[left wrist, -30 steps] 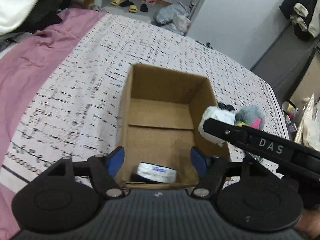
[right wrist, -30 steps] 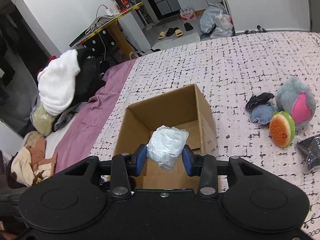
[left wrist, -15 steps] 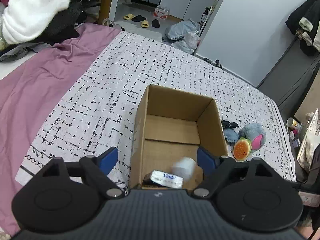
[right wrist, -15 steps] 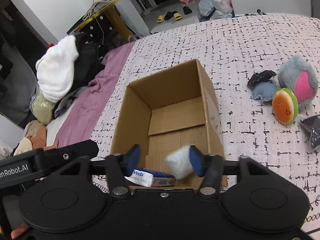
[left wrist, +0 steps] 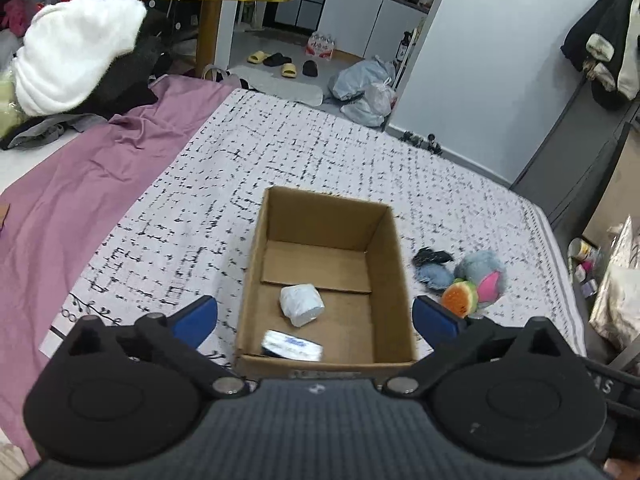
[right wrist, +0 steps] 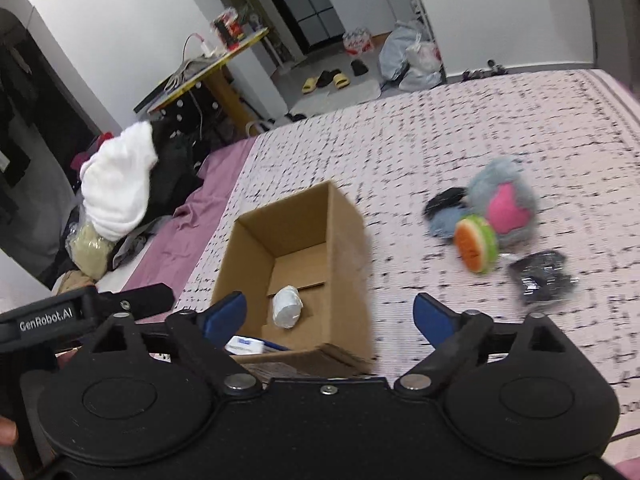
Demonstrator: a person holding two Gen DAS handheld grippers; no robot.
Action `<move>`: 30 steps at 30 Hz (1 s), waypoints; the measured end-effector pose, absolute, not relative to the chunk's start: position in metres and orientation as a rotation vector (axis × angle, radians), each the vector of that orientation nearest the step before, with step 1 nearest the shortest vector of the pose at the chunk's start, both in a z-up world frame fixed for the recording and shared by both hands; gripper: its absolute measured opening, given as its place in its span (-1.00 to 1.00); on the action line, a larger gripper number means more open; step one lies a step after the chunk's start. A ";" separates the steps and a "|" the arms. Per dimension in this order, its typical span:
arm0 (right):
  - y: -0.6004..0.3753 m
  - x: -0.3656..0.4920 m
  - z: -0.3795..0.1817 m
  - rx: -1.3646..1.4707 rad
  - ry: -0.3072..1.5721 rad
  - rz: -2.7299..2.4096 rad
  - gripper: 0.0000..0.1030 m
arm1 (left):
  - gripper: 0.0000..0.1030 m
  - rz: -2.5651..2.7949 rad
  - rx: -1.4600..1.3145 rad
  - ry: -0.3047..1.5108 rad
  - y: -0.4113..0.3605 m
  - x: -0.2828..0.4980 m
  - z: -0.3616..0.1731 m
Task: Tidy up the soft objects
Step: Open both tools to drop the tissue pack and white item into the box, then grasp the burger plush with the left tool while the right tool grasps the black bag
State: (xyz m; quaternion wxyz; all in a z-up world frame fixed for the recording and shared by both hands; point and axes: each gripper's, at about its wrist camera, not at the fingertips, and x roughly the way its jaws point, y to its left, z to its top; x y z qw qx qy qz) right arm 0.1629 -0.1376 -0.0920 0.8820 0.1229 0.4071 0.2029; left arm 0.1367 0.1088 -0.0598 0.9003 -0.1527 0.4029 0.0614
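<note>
1. While both tools hang over the bed (left wrist: pixel 304 152), the open cardboard box (left wrist: pixel 326 276) stands on the patterned cover, flaps up and top uncovered.
2. Inside the box lie two things: a white wrapped bundle (left wrist: pixel 301 304) near the middle of the floor, and a blue-and-white tissue pack (left wrist: pixel 292 345) against the near wall, at about 6 o'clock from the bundle.
3. The left tool (left wrist: pixel 316 316) has just been opening; its jaws stand wide, with nothing between the pads.
4. The right tool (right wrist: pixel 330 314) has also just been opening; its jaws are wide and hold nothing.
5. Outside the box, at about 3 o'clock from it, a grey-and-pink plush (right wrist: pixel 504 204), a burger toy (right wrist: pixel 476 244), a small blue-grey cloth (left wrist: pixel 434 276) and a black piece (right wrist: pixel 444 198) lie close together on the bed.
6. A dark shiny bag (right wrist: pixel 542 276) lies just beside the burger toy, at about 4 o'clock.
</note>
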 end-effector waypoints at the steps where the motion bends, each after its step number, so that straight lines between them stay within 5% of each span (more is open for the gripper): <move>1: -0.145 0.161 -0.090 0.258 0.840 0.415 0.85 | 1.00 0.125 -0.319 0.827 0.105 0.135 -0.058; 9: -0.201 0.155 -0.084 0.307 0.803 0.380 1.00 | 1.00 0.111 -0.274 0.816 0.067 0.130 -0.047; 30: -0.284 0.139 -0.100 0.310 0.801 0.386 1.00 | 0.99 0.093 -0.178 0.841 -0.028 0.135 -0.052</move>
